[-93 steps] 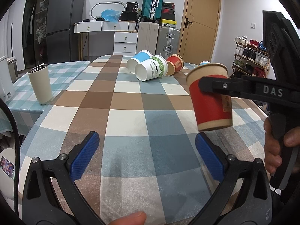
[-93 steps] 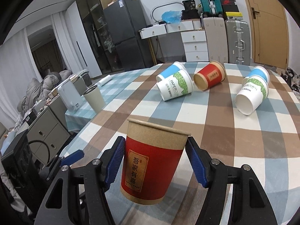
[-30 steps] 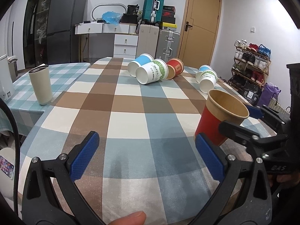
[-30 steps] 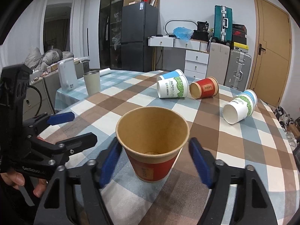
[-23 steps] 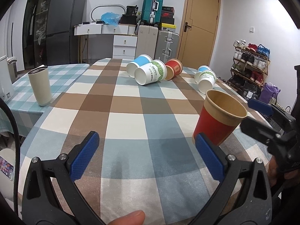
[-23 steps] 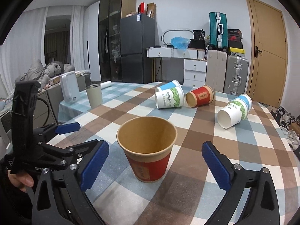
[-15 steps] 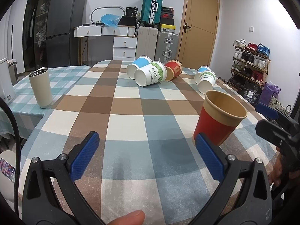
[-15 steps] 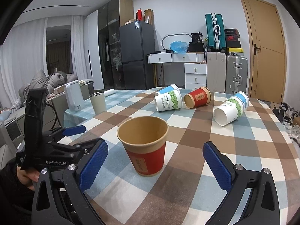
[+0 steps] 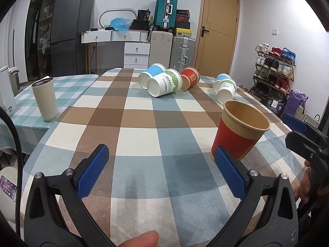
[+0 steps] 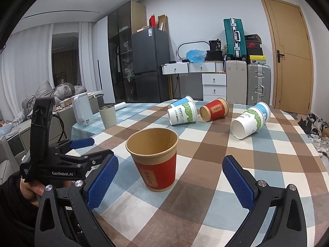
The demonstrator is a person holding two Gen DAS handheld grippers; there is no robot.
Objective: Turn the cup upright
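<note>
A red paper cup [image 10: 156, 160] with a brown rim stands upright, mouth up, on the checked tablecloth [image 10: 205, 201]. It also shows at the right of the left wrist view [image 9: 240, 132]. My right gripper [image 10: 170, 177] is open and empty, drawn back a little from the cup, its blue pads apart on either side. My left gripper [image 9: 162, 173] is open and empty over the near table, the cup just beyond its right pad. Each gripper shows in the other's view.
Several paper cups lie on their sides at the far end: a blue and a green-white one [image 9: 164, 83], a red one [image 9: 190, 78], and another pair [image 9: 225, 87]. A beige tumbler [image 9: 45, 98] stands at the left. A white kettle [image 10: 82, 111] stands on the side table.
The right gripper carried the red cup down, set it upright on the table, opened and drew back. The left gripper has stayed open and almost still.
</note>
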